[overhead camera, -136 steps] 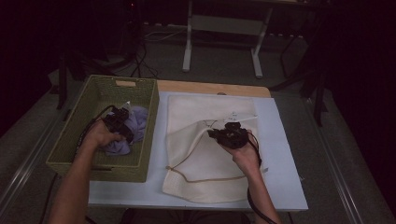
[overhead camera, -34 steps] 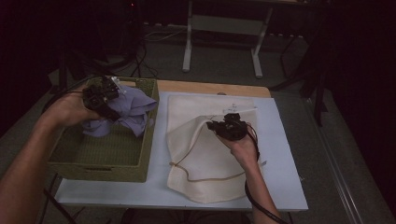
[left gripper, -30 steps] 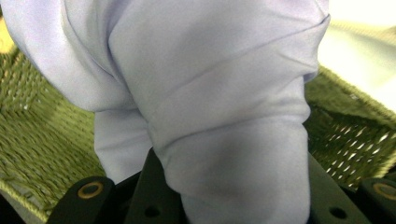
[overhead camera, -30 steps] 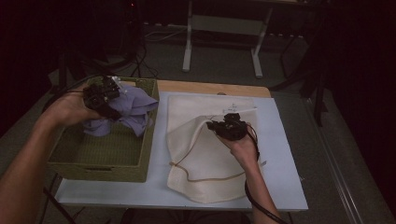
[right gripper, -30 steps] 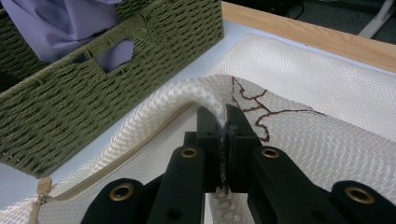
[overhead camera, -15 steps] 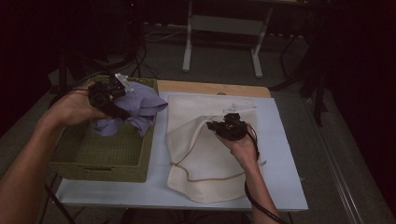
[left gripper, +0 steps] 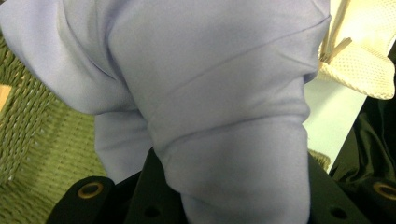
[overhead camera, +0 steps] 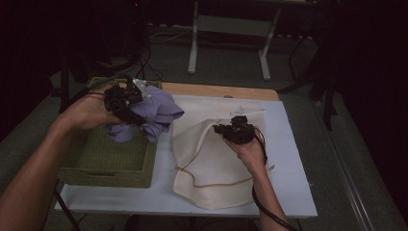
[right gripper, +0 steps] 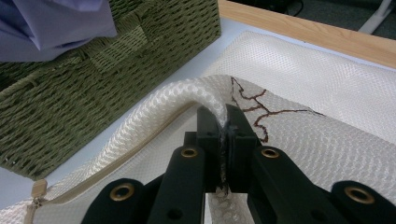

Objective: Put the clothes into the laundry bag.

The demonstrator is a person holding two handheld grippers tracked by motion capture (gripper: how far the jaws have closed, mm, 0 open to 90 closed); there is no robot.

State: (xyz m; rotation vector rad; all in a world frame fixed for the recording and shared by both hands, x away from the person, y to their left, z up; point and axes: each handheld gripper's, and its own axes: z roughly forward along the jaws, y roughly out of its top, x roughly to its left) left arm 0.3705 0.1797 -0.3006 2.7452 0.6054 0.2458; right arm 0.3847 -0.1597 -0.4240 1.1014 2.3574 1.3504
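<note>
Above basket [overhead camera: 103,156], left tongs [overhead camera: 126,102] gripping lilac cloth [overhead camera: 156,110]

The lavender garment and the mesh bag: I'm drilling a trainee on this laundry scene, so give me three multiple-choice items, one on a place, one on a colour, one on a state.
1. Where is the lavender garment?
A. flat on the table
B. held up over the green wicker basket's far right corner
C. inside the bag

2. What colour is the mesh bag?
A. cream
B. black
C. red

3. How stands the right gripper?
A. wide open above the bag
B. shut on the mesh bag's edge
C. resting in the basket

Answers:
1 B, the left gripper holds it aloft there.
2 A, its weave is pale cream in both views.
3 B, its jaws pinch a fold of mesh.
</note>
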